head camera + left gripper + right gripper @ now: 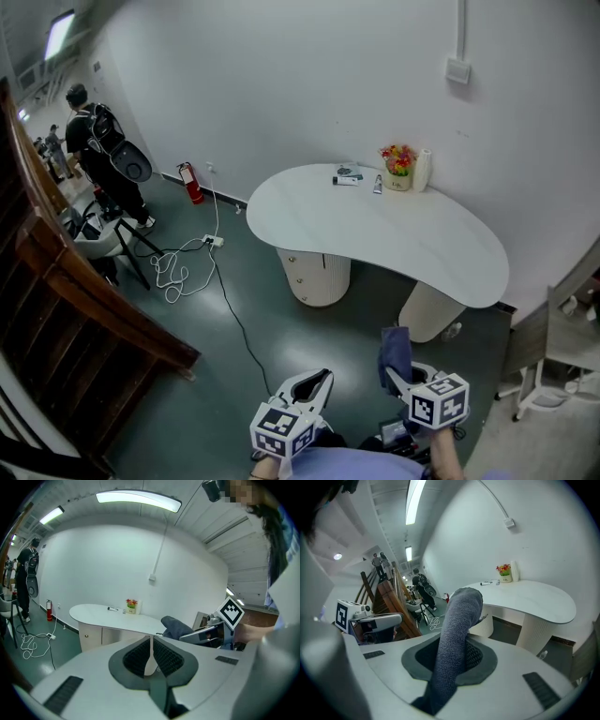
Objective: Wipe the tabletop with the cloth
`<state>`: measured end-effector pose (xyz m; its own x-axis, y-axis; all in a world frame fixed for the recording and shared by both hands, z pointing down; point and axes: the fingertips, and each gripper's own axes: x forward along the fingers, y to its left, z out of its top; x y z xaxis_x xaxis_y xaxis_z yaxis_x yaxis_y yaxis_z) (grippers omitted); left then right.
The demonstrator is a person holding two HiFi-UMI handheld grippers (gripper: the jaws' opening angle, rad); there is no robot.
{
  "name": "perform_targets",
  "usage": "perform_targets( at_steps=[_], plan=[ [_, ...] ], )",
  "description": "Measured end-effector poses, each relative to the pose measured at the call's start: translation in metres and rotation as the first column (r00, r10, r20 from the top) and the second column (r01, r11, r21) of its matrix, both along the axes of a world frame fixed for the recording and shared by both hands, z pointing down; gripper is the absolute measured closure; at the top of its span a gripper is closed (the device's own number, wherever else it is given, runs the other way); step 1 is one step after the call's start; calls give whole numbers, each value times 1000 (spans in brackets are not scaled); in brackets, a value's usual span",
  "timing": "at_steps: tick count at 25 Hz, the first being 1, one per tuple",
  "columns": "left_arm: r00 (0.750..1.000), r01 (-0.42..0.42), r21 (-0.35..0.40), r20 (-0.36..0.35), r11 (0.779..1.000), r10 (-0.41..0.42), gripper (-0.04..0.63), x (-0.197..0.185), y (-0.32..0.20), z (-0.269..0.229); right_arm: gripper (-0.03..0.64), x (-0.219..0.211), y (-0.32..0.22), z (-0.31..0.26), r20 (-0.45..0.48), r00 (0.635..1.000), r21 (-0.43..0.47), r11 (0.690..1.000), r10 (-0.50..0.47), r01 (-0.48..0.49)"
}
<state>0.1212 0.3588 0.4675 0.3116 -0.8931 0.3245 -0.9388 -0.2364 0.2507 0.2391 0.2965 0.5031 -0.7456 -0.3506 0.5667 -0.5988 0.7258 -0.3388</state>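
Jaws: right gripper (pixel 401 377) clamps cloth (pixel 457 634); left gripper (pixel 150 646) closed, empty. Table (pixel 375 239) well off at 12 o'clock. I fear the floppy cloth slipping out on approach.

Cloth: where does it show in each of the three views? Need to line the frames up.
Head view: bottom, right of centre; the cloth sticks up from the right tool.
Left gripper view: right of centre, a grey bundle in front of the table edge.
Right gripper view: centre foreground, clamped between the jaws.
Shared landmark: the flower pot on the white table.
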Motion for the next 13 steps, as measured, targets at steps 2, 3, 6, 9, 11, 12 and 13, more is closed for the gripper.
perform_targets(
  at_steps=[2, 3, 6, 9, 11, 12, 13],
  plan=[
    [1000, -3, -5, -2, 1000, 3, 572, 5, 3, 1, 546, 6, 5, 0, -2, 1000, -1, 1000, 2, -2],
    [1000, -4, -5, -3, 1000, 4, 572, 9, 5, 1, 546, 9, 6, 0, -3, 1000, -1, 1000, 3, -3],
    [1000, -2, -1, -9, 1000, 2, 572, 17, 8, 1, 546, 18, 11, 0, -8, 1000, -1, 1000, 1, -1],
    [1000, -2, -4, -12, 1000, 2, 572, 26, 13, 0, 546, 24, 16, -1, -15, 1000, -6, 1000, -4, 4],
    [1000, -1, -13, -17, 1000, 1, 572, 33, 20, 0, 546, 30, 23, -2, -22, 1000, -11, 1000, -9, 9],
    [1000, 0, -17, -20, 1000, 0, 572, 36, 25, 1, 546, 33, 27, -3, -25, 1000, -14, 1000, -12, 12],
    [1000, 1, -22, -23, 1000, -2, 572, 39, 30, 1, 546, 35, 30, -3, -28, 999, -17, 1000, -14, 14]
  ],
)
